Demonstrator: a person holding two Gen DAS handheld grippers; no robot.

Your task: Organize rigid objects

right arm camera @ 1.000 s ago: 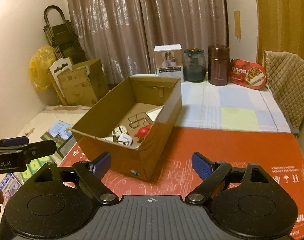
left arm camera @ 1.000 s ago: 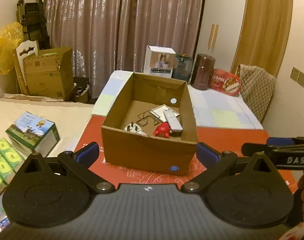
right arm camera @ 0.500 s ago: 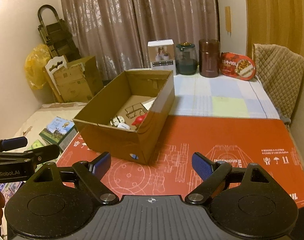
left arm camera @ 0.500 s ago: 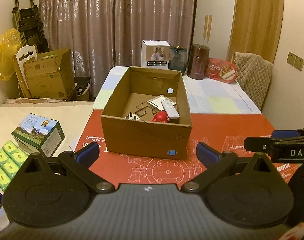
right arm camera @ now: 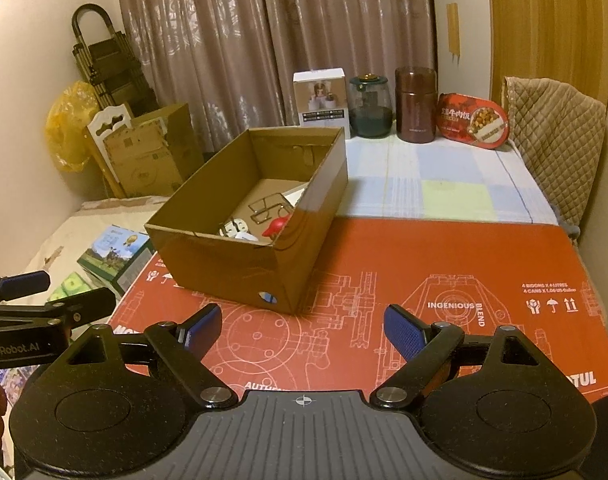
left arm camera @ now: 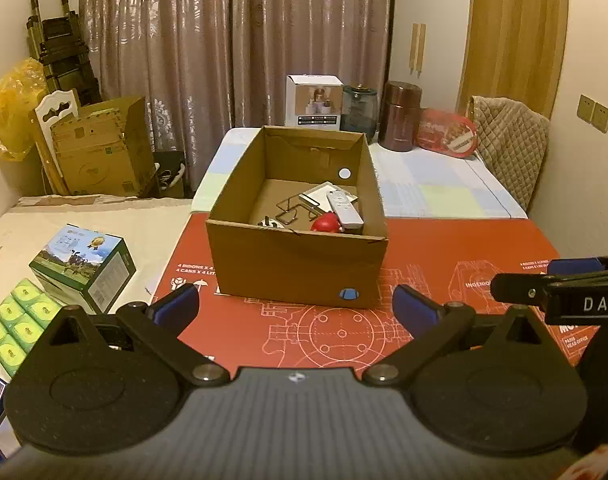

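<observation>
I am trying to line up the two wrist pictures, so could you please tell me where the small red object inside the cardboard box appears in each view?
Left wrist: the small red object lies centre frame, behind the box's near wall, beside the white remote.
Right wrist: it peeks out left of centre, against the box's right-hand wall.
Shared landmark: the cardboard box with its blue sticker.

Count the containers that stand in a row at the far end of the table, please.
4: a white box at the left, then a dark green glass jar, a brown canister and a red oval tin at the right. More may hide behind.
</observation>
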